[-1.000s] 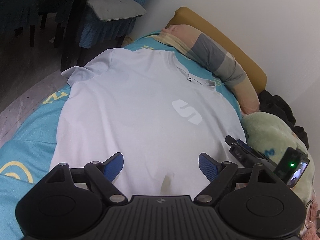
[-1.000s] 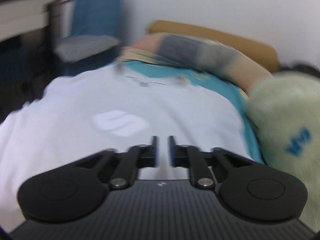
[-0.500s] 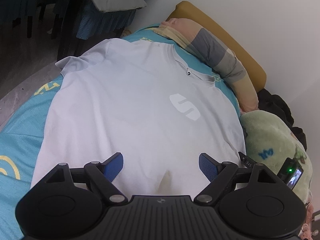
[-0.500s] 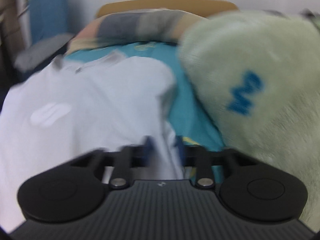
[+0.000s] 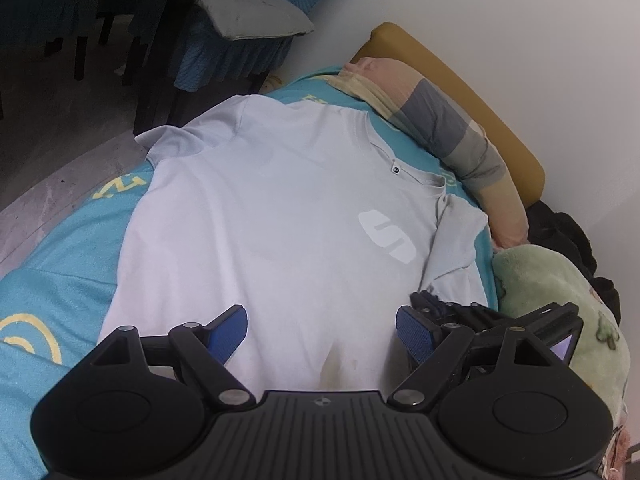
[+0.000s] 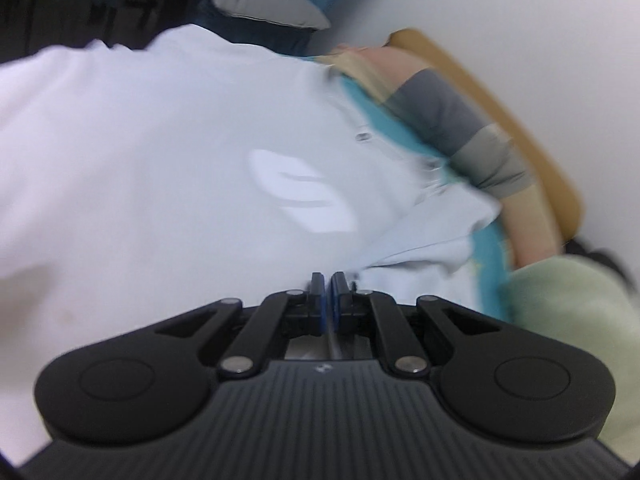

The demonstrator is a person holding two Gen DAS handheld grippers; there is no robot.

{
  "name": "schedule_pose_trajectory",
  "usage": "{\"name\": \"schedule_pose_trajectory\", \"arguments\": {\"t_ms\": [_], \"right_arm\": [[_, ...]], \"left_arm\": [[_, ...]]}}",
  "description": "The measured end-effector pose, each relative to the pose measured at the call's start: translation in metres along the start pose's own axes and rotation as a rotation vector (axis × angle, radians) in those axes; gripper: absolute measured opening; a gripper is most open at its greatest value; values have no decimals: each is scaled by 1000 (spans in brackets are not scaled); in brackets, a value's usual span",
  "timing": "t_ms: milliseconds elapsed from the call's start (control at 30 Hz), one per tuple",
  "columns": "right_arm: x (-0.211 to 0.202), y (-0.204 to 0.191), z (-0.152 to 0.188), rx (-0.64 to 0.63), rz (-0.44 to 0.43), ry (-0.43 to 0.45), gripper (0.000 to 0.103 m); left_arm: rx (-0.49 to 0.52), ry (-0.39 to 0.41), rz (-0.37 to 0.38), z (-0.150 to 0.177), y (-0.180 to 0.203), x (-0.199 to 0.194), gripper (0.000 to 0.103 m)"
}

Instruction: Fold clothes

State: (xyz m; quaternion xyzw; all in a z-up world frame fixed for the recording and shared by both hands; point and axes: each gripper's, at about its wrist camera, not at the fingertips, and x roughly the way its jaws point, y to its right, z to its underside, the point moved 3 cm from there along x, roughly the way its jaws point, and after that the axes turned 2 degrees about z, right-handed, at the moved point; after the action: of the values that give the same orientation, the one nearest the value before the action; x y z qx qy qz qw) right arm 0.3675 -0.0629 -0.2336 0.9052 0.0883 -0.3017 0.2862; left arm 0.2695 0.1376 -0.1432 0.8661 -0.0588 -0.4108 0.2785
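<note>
Since the frame 0.5 s ago the right sleeve [image 5: 456,236] has been flipped inward and now lies folded over the shirt body beside the logo; 1 s ago that side was still flat.

One white T-shirt [image 5: 280,208], front up, on the teal bed sheet [image 5: 52,280]. Long axis runs from the hem near the grippers to the collar [image 5: 400,170] at the far end, collar pointing toward the pillow [image 5: 436,120] and the wall. One white logo [image 5: 386,236] on the chest, one small dark dot at the neckline. Left sleeve [image 5: 176,140] still spread out flat toward the floor side.

Left gripper [image 5: 320,328]: fingers spread wide, nothing between the blue pads [image 5: 230,330], hovering over the hem area. A yellowish stain [image 5: 336,368] sits on the fabric between them.

Right gripper [image 6: 329,308]: fingers pinched nearly together, thin strip of white cloth visible between the pads, right at the edge of the folded sleeve. Looks like it is clamped on the shirt fabric; view is motion-blurred. In the left wrist view the right gripper sits just beside the left one, at the shirt's right edge.

Around: one striped pillow, one green plush blanket [image 5: 560,300] on the right, one chair with grey cushion [image 5: 248,12] far left.
</note>
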Motion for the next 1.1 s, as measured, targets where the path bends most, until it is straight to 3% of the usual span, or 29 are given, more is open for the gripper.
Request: {"name": "schedule_pose_trajectory", "arguments": {"t_ms": [67, 133, 167, 200, 267, 300, 367, 500, 633, 733, 767, 800, 867, 967, 1100], "right_arm": [[-6, 11, 3, 118, -87, 24, 7], [-11, 33, 7, 308, -236, 26, 9], [-16, 45, 11, 397, -286, 20, 16], [-21, 57, 16, 484, -322, 16, 38], [-39, 83, 33, 657, -372, 67, 65], [-47, 97, 42, 739, -376, 104, 71], [-57, 126, 61, 896, -348, 166, 71], [-34, 170, 105, 1131, -162, 83, 73], [3, 176, 135, 1245, -195, 20, 71], [18, 174, 124, 1171, -164, 56, 68], [23, 173, 118, 1135, -155, 53, 57], [28, 172, 109, 1088, -150, 38, 33], [34, 172, 93, 1006, -146, 8, 8], [16, 184, 68, 931, -129, 75, 7], [-9, 239, 40, 895, 6, 163, 7]], "left_arm": [[3, -5, 1, 1, 0, 1, 83], [10, -10, 7, 2, 2, 2, 83], [12, -13, 9, 2, 2, 3, 83], [12, -17, 11, 2, 3, 4, 83], [10, -28, 17, 4, 4, 6, 83], [8, -35, 20, 4, 4, 7, 83], [3, -41, 27, 6, 4, 8, 83], [-4, -38, 31, 8, 4, 9, 83], [-7, -29, 21, 9, 3, 12, 83], [-2, -27, 12, 9, 3, 15, 83], [1, -28, 10, 9, 4, 16, 83], [5, -28, 8, 9, 4, 17, 83], [11, -29, 4, 10, 5, 18, 83], [21, -31, -3, 11, 7, 21, 83], [35, -28, -14, 11, 9, 22, 83]]}}
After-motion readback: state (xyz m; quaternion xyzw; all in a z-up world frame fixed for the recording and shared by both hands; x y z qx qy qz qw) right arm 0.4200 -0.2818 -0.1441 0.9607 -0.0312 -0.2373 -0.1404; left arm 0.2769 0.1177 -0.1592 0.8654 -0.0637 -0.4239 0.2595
